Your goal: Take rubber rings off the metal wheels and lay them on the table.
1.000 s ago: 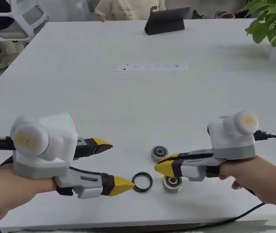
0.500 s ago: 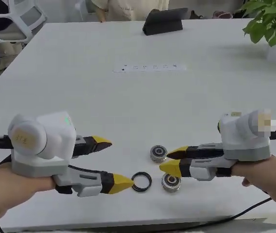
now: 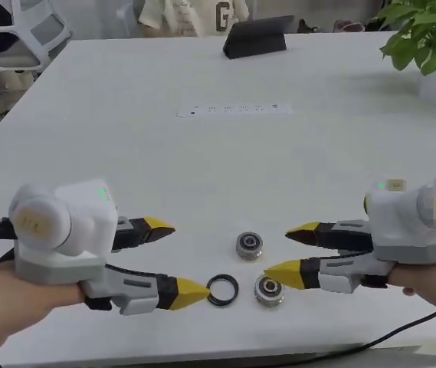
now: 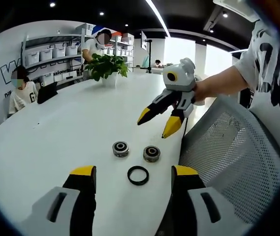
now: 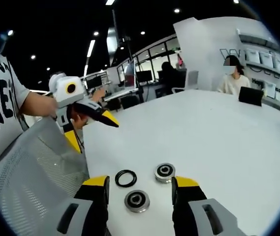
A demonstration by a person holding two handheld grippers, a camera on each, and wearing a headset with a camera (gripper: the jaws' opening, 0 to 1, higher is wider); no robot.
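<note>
A loose black rubber ring (image 3: 223, 289) (image 4: 138, 175) (image 5: 125, 178) lies flat on the white table (image 3: 225, 161). Two metal wheels rest beside it: one (image 3: 269, 290) (image 4: 151, 153) (image 5: 137, 200) right of the ring near the front edge, the other (image 3: 250, 244) (image 4: 120, 148) (image 5: 165, 172) a little farther back. My left gripper (image 3: 173, 259) (image 5: 88, 129) hovers open just left of the ring, holding nothing. My right gripper (image 3: 293, 251) (image 4: 155, 125) is open and hangs right of the wheels, also without anything in it.
A white power strip (image 3: 234, 110) lies mid-table. A dark tablet stand (image 3: 254, 37) sits at the far edge, a potted plant (image 3: 424, 34) at the far right. A grey mesh chair (image 4: 228, 152) stands by the near table edge. A cable (image 3: 371, 341) trails from the right gripper.
My right gripper has opened and drawn back to the right, away from the near wheel. The left gripper has stayed put, and the ring and wheels lie as before.
</note>
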